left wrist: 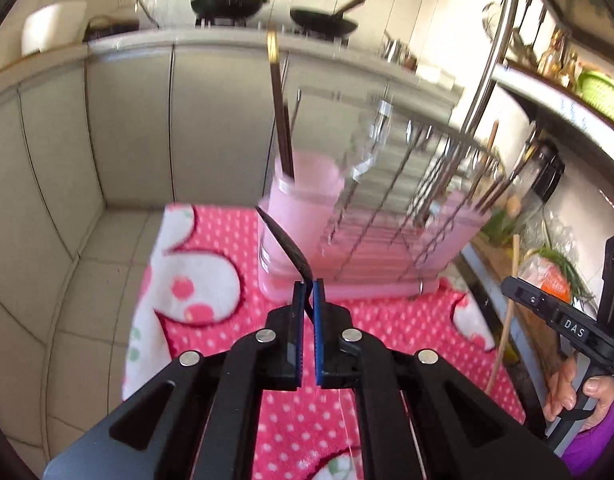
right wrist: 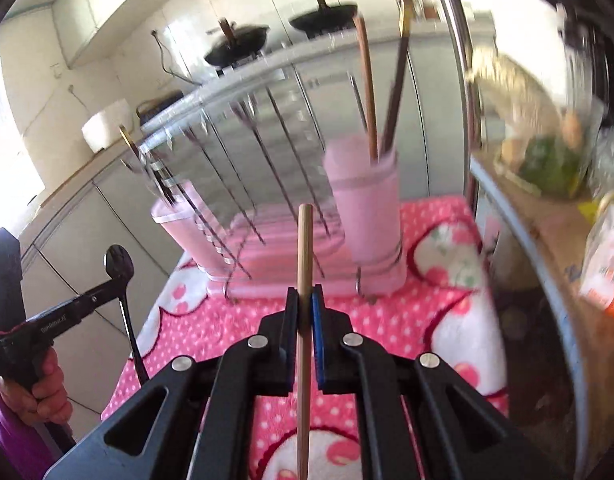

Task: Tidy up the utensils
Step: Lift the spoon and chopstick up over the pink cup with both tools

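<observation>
Chopstick (right wrist: 304,280) of pale wood stands pinched upright in the closed right gripper (right wrist: 306,294), above the pink dotted towel (right wrist: 387,320) and just in front of the wire drying rack (right wrist: 243,184). Left gripper (left wrist: 308,290) is clamped on the thin handle of a black spoon (left wrist: 283,240), near the pink utensil cup (left wrist: 307,200). That cup holds dark chopsticks (left wrist: 281,120) and sits at the rack's end.

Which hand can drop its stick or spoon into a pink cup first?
Probably the right. Its gripper holds a chopstick upright, facing the pink cup that already has chopsticks. The left gripper holds a black spoon tilted.
</observation>
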A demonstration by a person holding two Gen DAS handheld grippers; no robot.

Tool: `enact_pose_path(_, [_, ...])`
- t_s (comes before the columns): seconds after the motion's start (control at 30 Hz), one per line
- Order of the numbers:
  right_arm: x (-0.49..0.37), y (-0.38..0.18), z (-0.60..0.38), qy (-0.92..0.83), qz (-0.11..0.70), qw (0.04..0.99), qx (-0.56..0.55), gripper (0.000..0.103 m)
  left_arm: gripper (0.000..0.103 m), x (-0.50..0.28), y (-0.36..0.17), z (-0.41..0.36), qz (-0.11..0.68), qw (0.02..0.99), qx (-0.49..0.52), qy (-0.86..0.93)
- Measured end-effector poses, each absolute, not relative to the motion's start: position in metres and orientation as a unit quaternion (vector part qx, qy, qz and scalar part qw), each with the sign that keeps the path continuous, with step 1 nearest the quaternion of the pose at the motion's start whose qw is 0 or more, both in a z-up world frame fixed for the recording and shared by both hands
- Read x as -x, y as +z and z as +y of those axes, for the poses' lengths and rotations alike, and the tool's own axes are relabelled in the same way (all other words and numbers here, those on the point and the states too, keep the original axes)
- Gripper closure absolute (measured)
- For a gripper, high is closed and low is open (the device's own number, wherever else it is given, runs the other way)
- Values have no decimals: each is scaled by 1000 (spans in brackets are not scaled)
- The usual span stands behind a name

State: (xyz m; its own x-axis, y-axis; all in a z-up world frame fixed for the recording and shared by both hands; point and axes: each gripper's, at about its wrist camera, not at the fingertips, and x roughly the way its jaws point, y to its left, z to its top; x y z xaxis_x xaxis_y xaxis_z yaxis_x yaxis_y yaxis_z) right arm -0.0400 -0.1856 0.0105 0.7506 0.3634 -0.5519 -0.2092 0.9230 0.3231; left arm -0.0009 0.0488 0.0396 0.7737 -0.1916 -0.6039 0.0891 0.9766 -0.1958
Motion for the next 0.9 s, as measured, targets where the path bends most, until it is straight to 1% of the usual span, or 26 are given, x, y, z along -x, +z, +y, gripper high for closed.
enact_pose_path(0.27, [52, 102, -201, 148, 189, 965, -101, 97, 100, 10, 115, 51, 209, 977, 43, -33])
enact_pose_path(0.47, [48, 152, -207, 128, 80, 985, -86, 97, 100, 0, 154, 48, 142, 989, 27, -3])
enact_pose_path(0.67, [19, 162, -205, 97, 14, 992, -75, 97, 100, -23, 170, 38, 91, 994, -15, 49])
enact_pose_path(0.9, [-26, 146, -204, 68, -11, 995, -68, 97, 100, -57, 162, 36, 75, 993, -48, 80])
